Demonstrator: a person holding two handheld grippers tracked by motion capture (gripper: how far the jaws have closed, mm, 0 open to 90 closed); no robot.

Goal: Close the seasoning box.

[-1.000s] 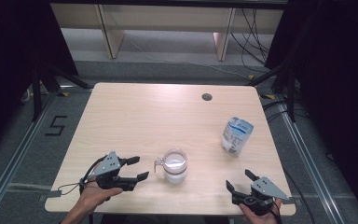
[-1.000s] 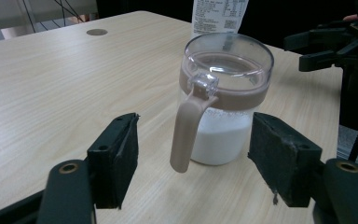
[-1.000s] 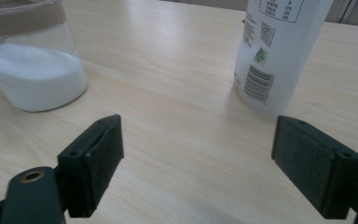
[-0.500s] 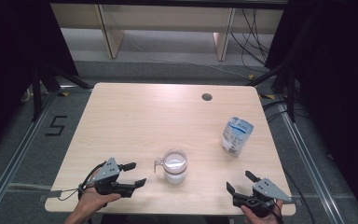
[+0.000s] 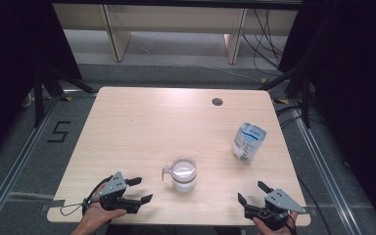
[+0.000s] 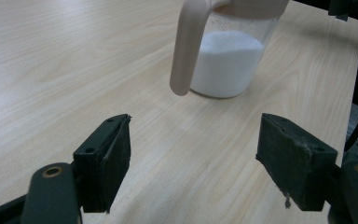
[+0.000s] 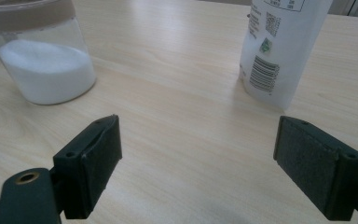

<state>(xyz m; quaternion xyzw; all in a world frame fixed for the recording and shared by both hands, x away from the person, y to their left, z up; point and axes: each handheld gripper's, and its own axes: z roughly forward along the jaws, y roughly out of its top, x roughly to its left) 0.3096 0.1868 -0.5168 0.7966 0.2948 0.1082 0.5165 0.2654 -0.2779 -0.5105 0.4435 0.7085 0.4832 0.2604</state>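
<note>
Clear jug (image 5: 183, 174) with beige handle, part-filled with white powder, stands near the table's (image 5: 142, 122) front edge, unmoved since the earlier frames. Left gripper (image 5: 138, 190) now sits lower and nearer the front edge than a second ago, pulled back from the handle; its jaws have just been opening, stand wide, nothing between them. Right gripper (image 5: 252, 192) unchanged at the front right corner, jaws wide apart, empty. White pouch (image 5: 247, 142) upright, well right of the jug, unmoved.
</note>
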